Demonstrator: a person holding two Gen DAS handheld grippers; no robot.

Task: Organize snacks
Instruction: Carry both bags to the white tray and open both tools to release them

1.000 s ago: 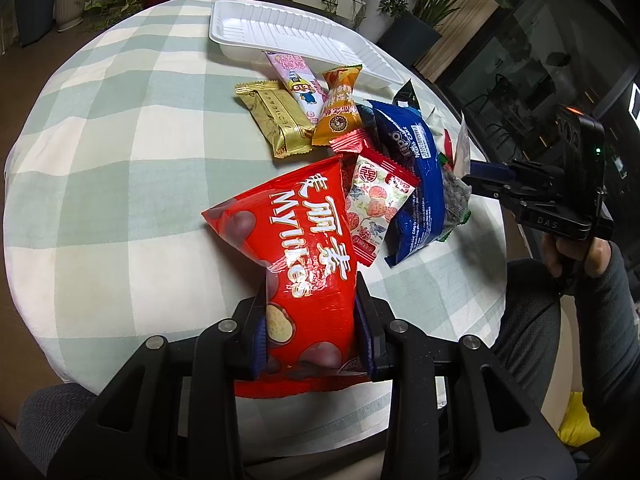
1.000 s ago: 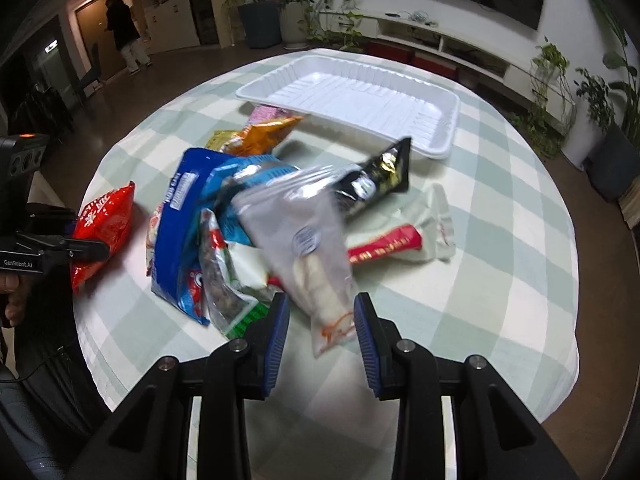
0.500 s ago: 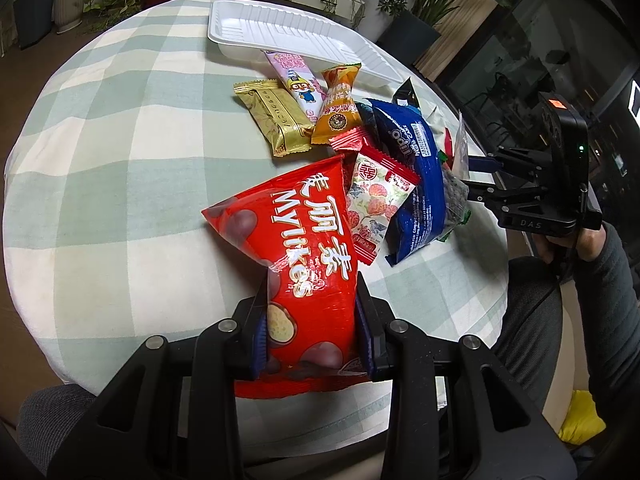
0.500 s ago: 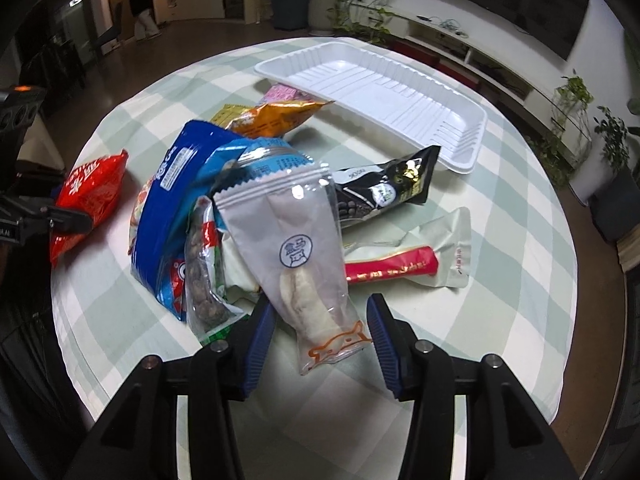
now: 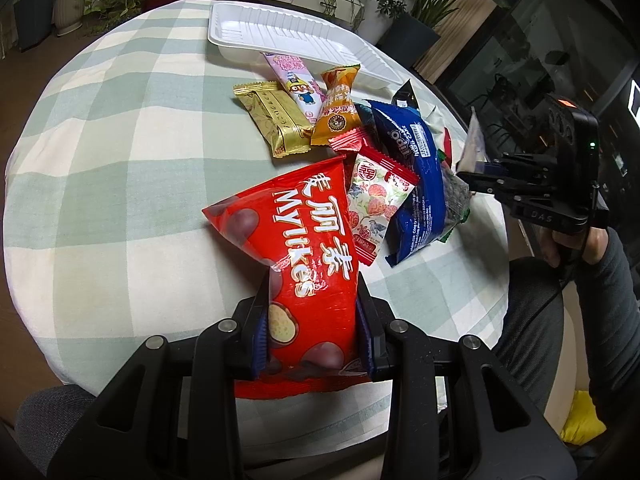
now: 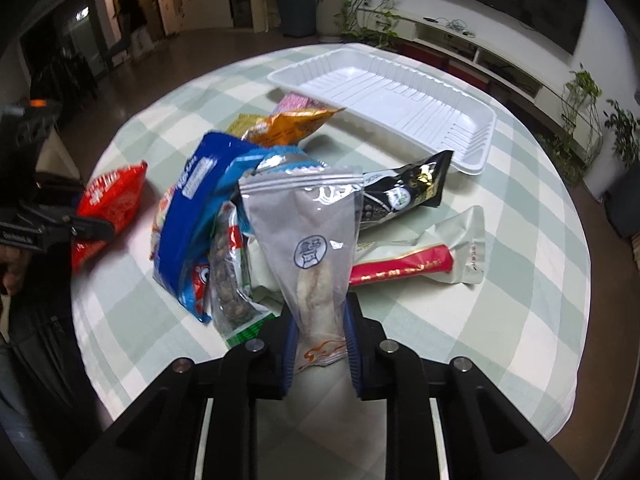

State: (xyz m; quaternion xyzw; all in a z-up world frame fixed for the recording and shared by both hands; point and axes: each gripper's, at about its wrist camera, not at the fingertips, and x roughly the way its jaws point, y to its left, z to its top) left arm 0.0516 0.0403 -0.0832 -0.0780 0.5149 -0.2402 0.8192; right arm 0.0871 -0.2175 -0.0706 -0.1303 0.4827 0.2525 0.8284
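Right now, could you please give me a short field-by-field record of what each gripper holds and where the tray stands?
left gripper: shut on the red Mylikes bag
right gripper: shut on the clear zip pouch
white tray: far side of the table, nothing in it
loose snacks: heaped between grippers and tray, including blue bag, gold pack, black pack
table: round, green-and-white check cloth

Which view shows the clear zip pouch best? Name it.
Right wrist view: the clear zip pouch fills the centre, printed face on, its lower end between the right gripper jaws. The left wrist view catches only an edge-on sliver.
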